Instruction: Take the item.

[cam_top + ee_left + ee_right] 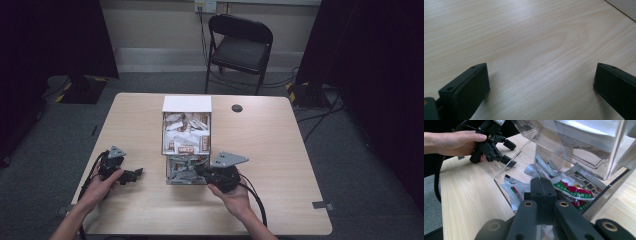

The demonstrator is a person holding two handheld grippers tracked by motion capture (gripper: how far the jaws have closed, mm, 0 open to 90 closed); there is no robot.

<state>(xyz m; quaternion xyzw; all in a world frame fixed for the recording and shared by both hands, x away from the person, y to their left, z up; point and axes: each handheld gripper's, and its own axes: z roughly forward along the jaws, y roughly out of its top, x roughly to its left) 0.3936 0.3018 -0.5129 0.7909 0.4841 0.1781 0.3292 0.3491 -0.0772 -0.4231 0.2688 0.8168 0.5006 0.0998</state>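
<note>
1. At the near edge of the table (280,200), we have our right gripper (543,188) pushed into the open front tray of the clear dispenser box (187,145), its jaws pressed fully together. The sachets (571,188) lie just past and around the tips; we cannot tell whether a corner of one is pinched between them.
2. We judge the main risk to be an empty pull: closed jaws poking at flat, slippery sachets may only shove them deeper under the upper bin.
3. Dragging backward could also snag the tray's thin clear wall and shift the whole box, which nothing is bracing.
4. Our left gripper (131,175) rests well apart on bare wood to the left, jaws spread wide and holding nothing.
5. The upper bin holds a heap of white and brown packets (186,132); the lower tray holds a few crumpled red, green and white sachets.
</note>
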